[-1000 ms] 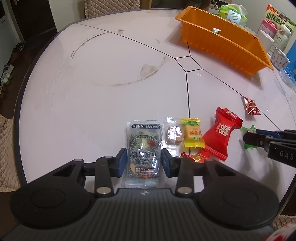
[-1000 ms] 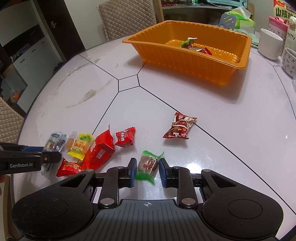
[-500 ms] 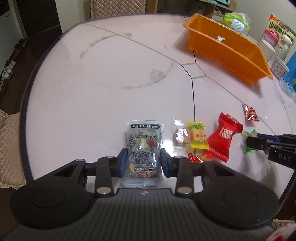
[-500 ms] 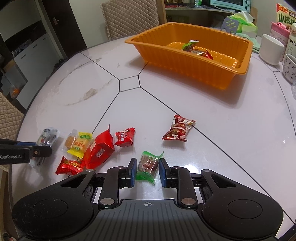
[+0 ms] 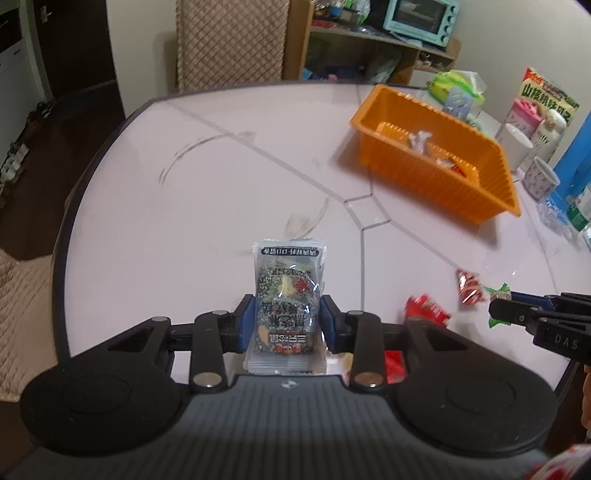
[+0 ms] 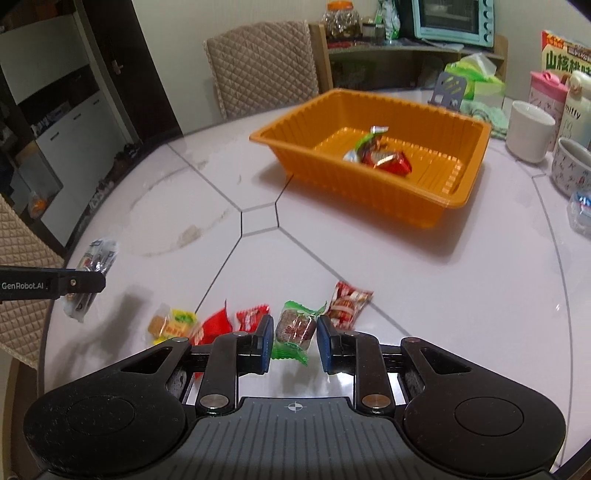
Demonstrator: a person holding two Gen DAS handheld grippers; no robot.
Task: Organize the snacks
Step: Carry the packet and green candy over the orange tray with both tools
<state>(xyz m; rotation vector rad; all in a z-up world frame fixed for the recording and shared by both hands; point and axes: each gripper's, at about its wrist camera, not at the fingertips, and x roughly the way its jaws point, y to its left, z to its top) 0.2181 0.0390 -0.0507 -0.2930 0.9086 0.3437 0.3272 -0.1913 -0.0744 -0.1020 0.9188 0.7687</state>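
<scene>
A white round table with thin dark seam lines is filling both views, with a quilted chair and a shelf carrying a pale blue toaster oven standing behind it.

I am holding my left gripper closed narrow on a clear packet of dark speckled snack, its blue pads pressing the packet's two long edges, and the packet is hanging clear above the tabletop. I am keeping my right gripper clamped on a green-wrapped candy, pinched at its middle with the green ends sticking out fore and aft.

Just beside the right gripper, a red-and-white wrapped snack is lying on a seam line. To the other side, a small red packet, a larger red pouch and a yellow candy are lying close together.

Further off, an orange ribbed tray is sitting on the table, holding a red sweet and a green-and-silver one. Beyond it, a white mug and a patterned cup are standing near the table's edge.
</scene>
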